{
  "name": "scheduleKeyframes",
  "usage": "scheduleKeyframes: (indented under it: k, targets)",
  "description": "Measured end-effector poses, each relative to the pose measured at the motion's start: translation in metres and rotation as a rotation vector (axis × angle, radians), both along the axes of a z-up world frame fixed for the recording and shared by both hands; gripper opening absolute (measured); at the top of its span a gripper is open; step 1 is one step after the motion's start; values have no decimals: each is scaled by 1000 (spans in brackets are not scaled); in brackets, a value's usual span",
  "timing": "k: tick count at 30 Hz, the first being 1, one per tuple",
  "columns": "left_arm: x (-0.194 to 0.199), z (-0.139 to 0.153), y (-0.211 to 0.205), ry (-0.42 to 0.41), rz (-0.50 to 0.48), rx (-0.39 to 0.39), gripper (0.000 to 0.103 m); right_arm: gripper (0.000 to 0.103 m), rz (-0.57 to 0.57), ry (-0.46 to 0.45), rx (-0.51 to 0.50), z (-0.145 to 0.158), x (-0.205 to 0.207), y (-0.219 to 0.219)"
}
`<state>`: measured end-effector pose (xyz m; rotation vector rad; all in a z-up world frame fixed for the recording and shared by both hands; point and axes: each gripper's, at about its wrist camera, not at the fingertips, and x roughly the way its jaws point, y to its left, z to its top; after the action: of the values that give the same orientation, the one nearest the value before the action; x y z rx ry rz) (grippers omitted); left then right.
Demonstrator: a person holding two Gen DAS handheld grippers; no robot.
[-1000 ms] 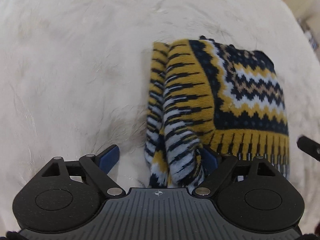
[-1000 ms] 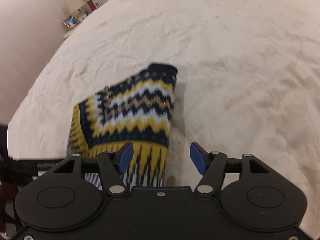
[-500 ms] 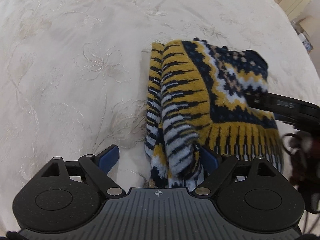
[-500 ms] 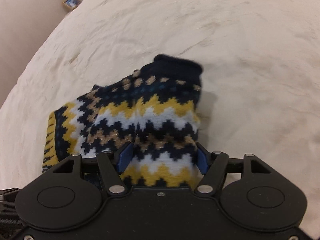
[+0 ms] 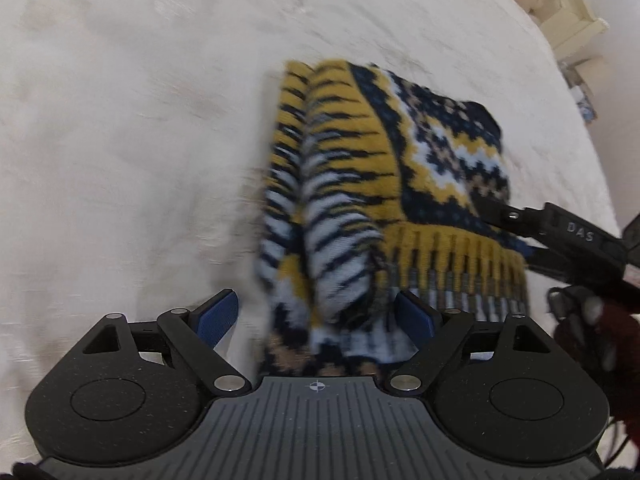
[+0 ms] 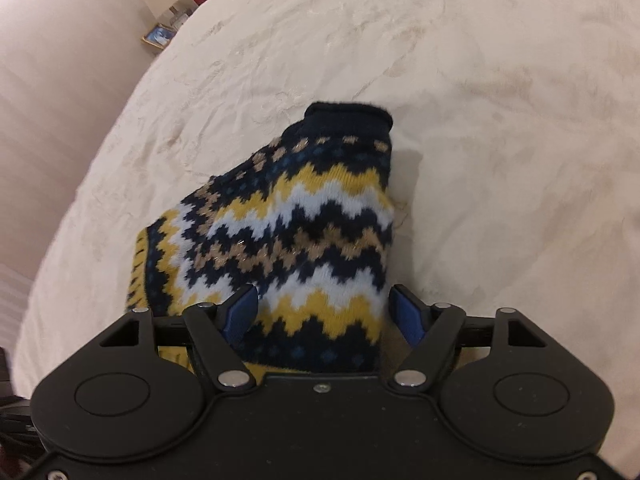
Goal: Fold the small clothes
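Cream bedspread (image 6: 480,100) carries a small knitted sweater (image 6: 288,232), soft, thick and floppy, best pinched at its hem corners; left tongs (image 5: 316,318) stand released around a bunched edge, right tongs (image 6: 324,314) are opening astride the patterned body, not pinching it

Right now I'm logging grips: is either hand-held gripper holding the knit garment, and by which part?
Neither holds it. The patterned knit sweater lies on the bedspread between open pads: left hand-held gripper around its striped fold, right hand-held gripper, jaws opening, around its zigzag panel.
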<state>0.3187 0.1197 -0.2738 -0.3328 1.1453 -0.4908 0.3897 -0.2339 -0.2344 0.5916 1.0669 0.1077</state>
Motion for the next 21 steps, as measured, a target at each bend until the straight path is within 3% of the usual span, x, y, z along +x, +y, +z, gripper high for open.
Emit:
scheduleKeyframes:
  k: [7, 9, 12, 14, 21]
  targets:
    - [12, -10, -15, 77, -79, -122, 84, 78, -37, 17, 83, -8, 3, -2]
    - [13, -12, -17, 81, -93, -141, 76, 78, -41, 26, 101, -9, 4, -3]
    - [13, -12, -11, 90, -103, -172, 66, 66, -34, 41, 115, -8, 7, -3]
    - [12, -13, -8, 98, -96, -200, 60, 51, -21, 37, 110, -3, 6, -3]
    - [-15, 4, -8, 86, -146, -253, 59, 47, 30, 39, 98, 29, -10, 8]
